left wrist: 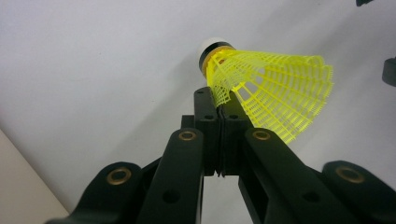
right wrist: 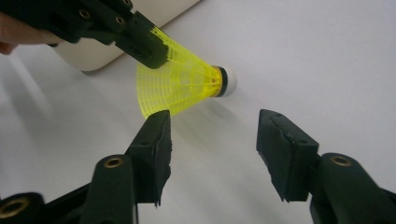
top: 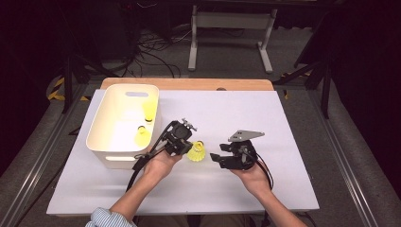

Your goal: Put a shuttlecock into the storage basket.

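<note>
A yellow mesh shuttlecock with a white cork tip hangs just above the white table, right of the bin. My left gripper is shut on the edge of its skirt. In the left gripper view the closed jaws pinch the mesh of the shuttlecock near the cork. My right gripper stands open a short way to the right, with nothing between its jaws. In the right gripper view its two pads are apart, and the shuttlecock sits just beyond them, held by the left gripper.
A white plastic bin stands at the table's left, with two yellow shuttlecocks inside. The white tabletop stretches to the right and toward the back. A cable trails from each gripper toward the near edge.
</note>
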### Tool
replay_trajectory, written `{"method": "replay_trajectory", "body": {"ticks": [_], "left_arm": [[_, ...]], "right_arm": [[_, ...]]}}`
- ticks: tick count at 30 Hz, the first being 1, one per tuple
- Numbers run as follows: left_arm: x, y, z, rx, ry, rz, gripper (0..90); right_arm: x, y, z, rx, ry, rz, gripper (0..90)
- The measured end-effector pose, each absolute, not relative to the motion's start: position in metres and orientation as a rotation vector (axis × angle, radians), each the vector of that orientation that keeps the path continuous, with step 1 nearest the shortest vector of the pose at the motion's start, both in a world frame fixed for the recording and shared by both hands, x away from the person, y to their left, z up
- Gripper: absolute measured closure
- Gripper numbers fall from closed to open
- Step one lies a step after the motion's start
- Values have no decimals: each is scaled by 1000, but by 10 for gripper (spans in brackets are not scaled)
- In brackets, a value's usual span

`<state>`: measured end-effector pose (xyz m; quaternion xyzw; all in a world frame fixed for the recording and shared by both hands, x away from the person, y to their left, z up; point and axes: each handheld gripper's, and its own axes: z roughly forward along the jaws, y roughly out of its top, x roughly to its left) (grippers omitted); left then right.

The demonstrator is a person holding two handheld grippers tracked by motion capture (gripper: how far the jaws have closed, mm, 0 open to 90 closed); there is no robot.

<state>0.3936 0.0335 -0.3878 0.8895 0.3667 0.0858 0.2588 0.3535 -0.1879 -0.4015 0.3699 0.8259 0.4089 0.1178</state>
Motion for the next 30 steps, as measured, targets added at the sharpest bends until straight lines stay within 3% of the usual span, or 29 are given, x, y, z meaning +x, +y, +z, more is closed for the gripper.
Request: {"method": "replay_trajectory", "body": {"ticks": [15,30], "left_arm": [[390,40,-378,2413,998,226,890],[388,45,-371,2414,1005,229,890]], "right_arm": [[339,-223,-412,1075,2312,1191,305],[325,-249,-415,1094,2253,1198,259]]}}
